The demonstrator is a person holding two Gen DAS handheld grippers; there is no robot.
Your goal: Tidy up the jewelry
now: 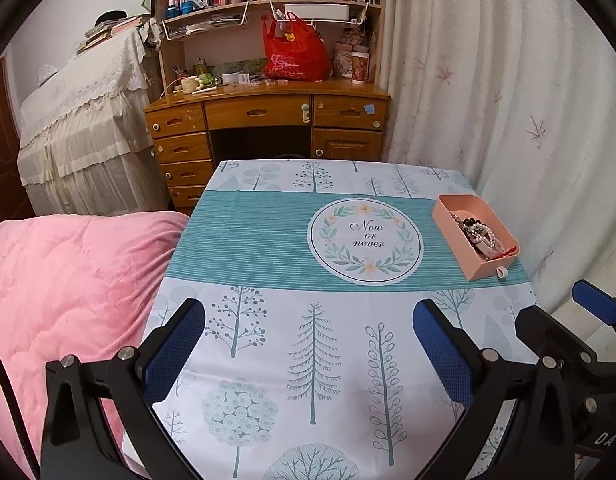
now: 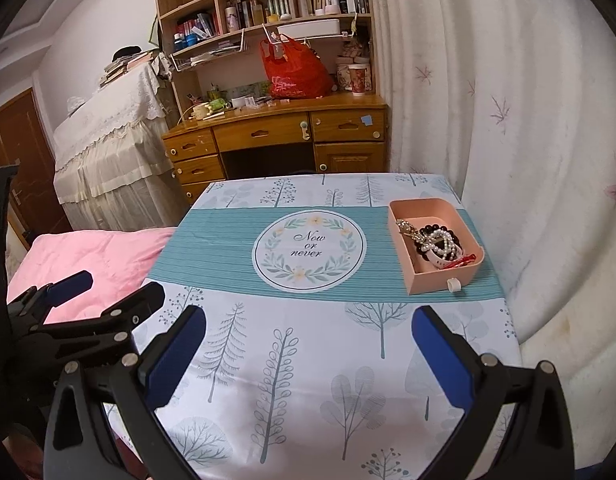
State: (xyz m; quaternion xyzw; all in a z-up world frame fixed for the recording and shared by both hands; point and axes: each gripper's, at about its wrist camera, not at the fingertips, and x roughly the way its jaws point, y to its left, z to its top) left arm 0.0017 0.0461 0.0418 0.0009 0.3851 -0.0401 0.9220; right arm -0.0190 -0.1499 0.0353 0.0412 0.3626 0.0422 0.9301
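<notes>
At the bench's point(image 2: 308, 360) far right edge, a pink tray point(image 2: 436, 276) held tangled jewelry point(image 2: 436, 244), while the left gripper point(image 1: 308, 340) and right gripper point(image 2: 308, 340) hovered spread, empty.

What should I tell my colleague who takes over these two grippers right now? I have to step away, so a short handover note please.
Left gripper: open, empty, held above the near part of the tablecloth.
Right gripper: open, empty, likewise above the near part.
Pink tray: far right on the table, beside the curtain.
Jewelry: all piled tangled in the tray, with pearl strands, dark beads, a pink band and something red.
Done: nothing visibly sorted.
Left: lift pieces out and sort them; the right gripper looks closer.
</notes>
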